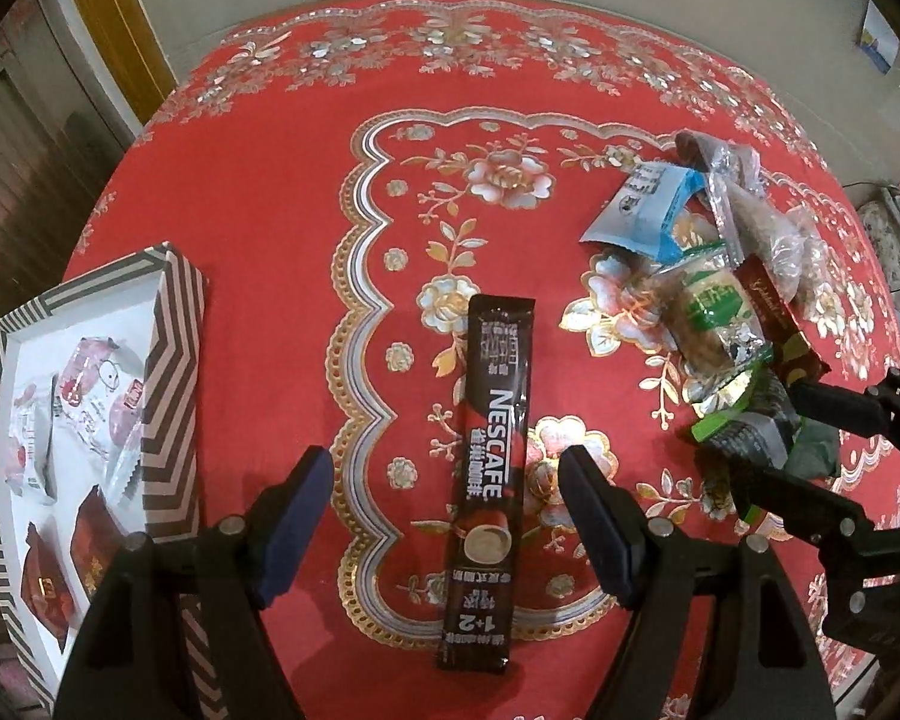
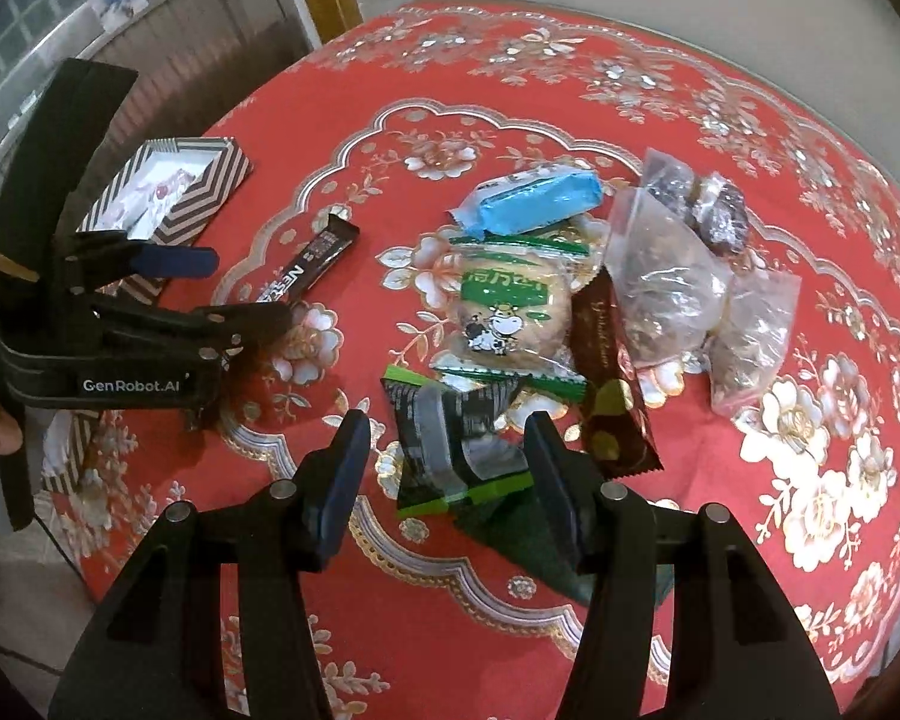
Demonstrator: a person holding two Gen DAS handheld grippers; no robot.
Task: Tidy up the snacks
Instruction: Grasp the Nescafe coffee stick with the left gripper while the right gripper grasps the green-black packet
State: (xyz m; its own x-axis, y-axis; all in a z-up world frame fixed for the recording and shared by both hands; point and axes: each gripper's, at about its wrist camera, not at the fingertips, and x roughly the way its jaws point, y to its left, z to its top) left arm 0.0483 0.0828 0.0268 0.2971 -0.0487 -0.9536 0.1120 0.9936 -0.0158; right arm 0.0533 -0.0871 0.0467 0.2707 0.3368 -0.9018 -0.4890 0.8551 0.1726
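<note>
A dark Nescafe stick [image 1: 487, 474] lies on the red tablecloth, between the fingers of my open left gripper [image 1: 447, 519], which does not touch it. It also shows in the right wrist view [image 2: 313, 261]. My open right gripper [image 2: 447, 480] straddles a black-and-green packet [image 2: 450, 450] at the near end of a snack pile. The pile holds a green-labelled biscuit pack [image 2: 510, 306], a blue packet [image 2: 537, 199], a brown bar [image 2: 615, 378] and clear bags [image 2: 666, 276]. The left gripper [image 2: 252, 285] shows in the right wrist view.
A striped box [image 1: 171, 372] at the table's left edge holds pink-and-white packets [image 1: 84, 396] and red packets [image 1: 60, 576]. The round table [image 1: 258, 192] has a red floral cloth; a wall stands behind it. The right gripper [image 1: 768, 438] shows at the right in the left wrist view.
</note>
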